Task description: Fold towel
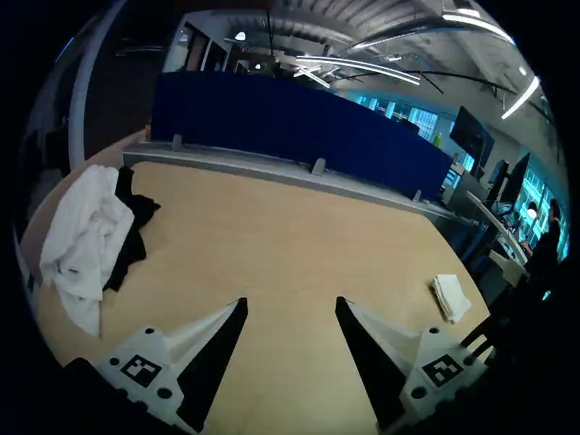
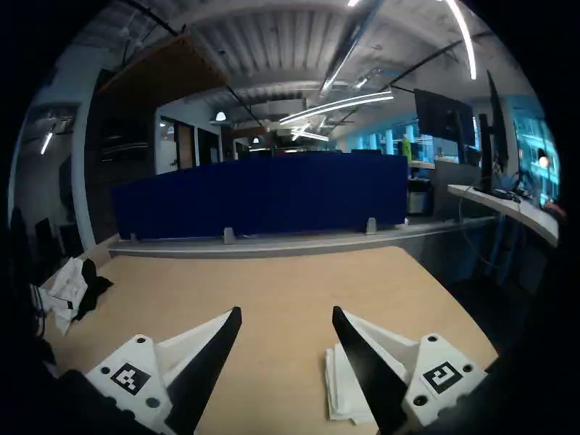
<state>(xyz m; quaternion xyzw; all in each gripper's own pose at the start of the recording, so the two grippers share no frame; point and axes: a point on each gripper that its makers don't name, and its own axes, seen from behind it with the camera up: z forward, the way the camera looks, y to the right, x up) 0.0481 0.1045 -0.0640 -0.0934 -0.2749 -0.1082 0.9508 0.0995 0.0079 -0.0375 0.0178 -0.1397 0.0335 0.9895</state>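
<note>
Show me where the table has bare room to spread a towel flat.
The wide middle of the table is bare, between the cloth pile on its left edge and the folded towel near its right corner, back to the blue divider. Only those two spots are crowded.

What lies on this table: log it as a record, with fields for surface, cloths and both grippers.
surface: light wooden table, backed by a blue fabric divider panel
unfolded: crumpled white towel touching a black cloth, left side of the left gripper view
folded: small folded white towel, right side of that view
left gripper: jaws open, empty
right gripper: jaws open, empty, folded towel beside it
</note>
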